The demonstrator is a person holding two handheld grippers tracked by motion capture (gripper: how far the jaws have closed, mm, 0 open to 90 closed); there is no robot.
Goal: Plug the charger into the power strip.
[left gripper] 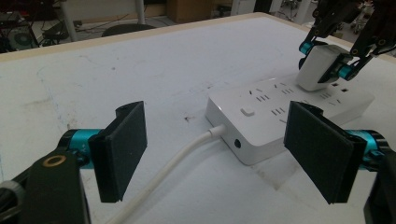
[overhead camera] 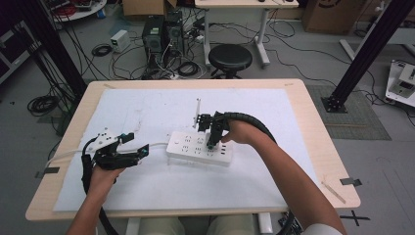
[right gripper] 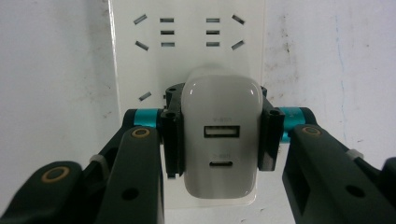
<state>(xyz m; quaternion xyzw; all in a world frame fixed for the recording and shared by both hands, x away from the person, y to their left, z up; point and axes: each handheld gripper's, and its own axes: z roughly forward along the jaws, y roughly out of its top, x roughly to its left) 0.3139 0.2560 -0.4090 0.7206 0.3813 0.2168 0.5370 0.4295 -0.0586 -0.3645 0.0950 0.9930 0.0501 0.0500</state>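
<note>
A white power strip (overhead camera: 198, 148) lies mid-table on the white sheet, its white cord (left gripper: 173, 165) running toward the left. My right gripper (overhead camera: 212, 143) points down over the strip (right gripper: 187, 51), shut on a white USB charger (right gripper: 220, 140) that sits against the strip's socket face. In the left gripper view the same charger (left gripper: 316, 67) stands on the far end of the strip (left gripper: 280, 116), clamped by that gripper. My left gripper (left gripper: 215, 154) is open, its pads (left gripper: 123, 147) wide apart, just short of the strip's cord end. From above, this gripper (overhead camera: 139, 152) rests left of the strip.
A white sheet (overhead camera: 147, 112) covers most of the wooden table (overhead camera: 313, 127). Beyond the far edge stand a black stool (overhead camera: 230, 58), computer towers (overhead camera: 161, 36) and loose cables on the floor. Black frame posts (overhead camera: 362, 49) rise at the right.
</note>
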